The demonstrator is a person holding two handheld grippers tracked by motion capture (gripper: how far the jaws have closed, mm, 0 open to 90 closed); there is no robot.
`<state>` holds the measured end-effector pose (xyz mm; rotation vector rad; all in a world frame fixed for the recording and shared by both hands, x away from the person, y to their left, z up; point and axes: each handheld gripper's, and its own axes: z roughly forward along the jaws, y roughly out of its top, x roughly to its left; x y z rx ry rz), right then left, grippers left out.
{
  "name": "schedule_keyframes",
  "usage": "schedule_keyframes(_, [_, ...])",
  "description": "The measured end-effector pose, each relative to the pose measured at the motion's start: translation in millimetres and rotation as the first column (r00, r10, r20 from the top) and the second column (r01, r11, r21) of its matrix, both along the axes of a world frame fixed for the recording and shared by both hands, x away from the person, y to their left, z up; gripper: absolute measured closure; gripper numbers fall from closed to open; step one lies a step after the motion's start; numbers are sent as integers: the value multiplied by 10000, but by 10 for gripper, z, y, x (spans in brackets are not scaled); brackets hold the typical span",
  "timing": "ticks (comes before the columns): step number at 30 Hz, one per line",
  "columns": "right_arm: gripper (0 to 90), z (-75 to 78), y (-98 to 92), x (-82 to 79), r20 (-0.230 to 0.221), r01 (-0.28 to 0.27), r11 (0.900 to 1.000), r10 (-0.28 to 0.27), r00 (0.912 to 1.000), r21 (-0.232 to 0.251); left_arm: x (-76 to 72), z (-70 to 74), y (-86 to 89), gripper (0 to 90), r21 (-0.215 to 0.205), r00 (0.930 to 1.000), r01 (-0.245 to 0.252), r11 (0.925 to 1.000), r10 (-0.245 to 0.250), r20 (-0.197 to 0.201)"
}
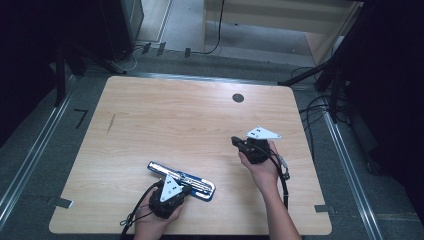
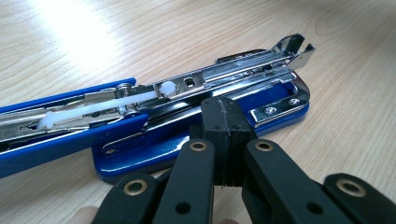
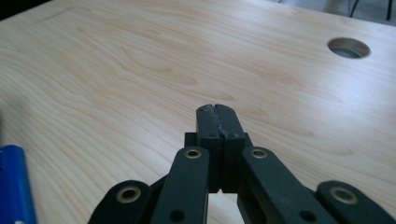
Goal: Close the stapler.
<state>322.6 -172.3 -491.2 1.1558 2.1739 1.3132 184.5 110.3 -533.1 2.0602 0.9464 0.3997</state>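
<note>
Left claw (image 2: 223, 122) against stapler (image 2: 187, 116) edge

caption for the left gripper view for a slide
Shut black left gripper at the base of an opened blue and chrome stapler on a light wooden table.

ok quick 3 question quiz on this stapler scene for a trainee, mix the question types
1. True or false: the blue stapler lies opened out on the table.
2. Which claw is beside the stapler: A) left claw B) right claw?
3. Fill in: both claws' jaws are ____.

Key: 1 true; 2 A; 3 shut, with nothing between them.
</note>
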Motion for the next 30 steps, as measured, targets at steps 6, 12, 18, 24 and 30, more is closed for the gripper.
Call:
schedule_keyframes(6, [900,-153,-226,40,-284,604,9979,-611,9977,-241,0,-1,-2,900,-18,10000,-13,10000,13,11])
schedule_keyframes(12, [900,-302,-386,52,-578,1109,9928,-1135,9919,-452,0,0,0,900,-2,10000,-2,10000,2,0])
schedule_keyframes(18, [900,-399,-527,42,-772,1609,9861,-1637,9835,-410,0,0,0,900,-4,10000,-3,10000,3,-1])
schedule_keyframes(24, [900,-444,-626,40,-979,1901,9808,-1935,9762,-428,0,0,-1,900,-5,10000,-5,10000,5,-1])
schedule_keyframes(30, [900,-507,-714,32,-1184,2141,9754,-2190,9685,-528,0,-1,-2,900,-12,10000,-10,10000,10,3])
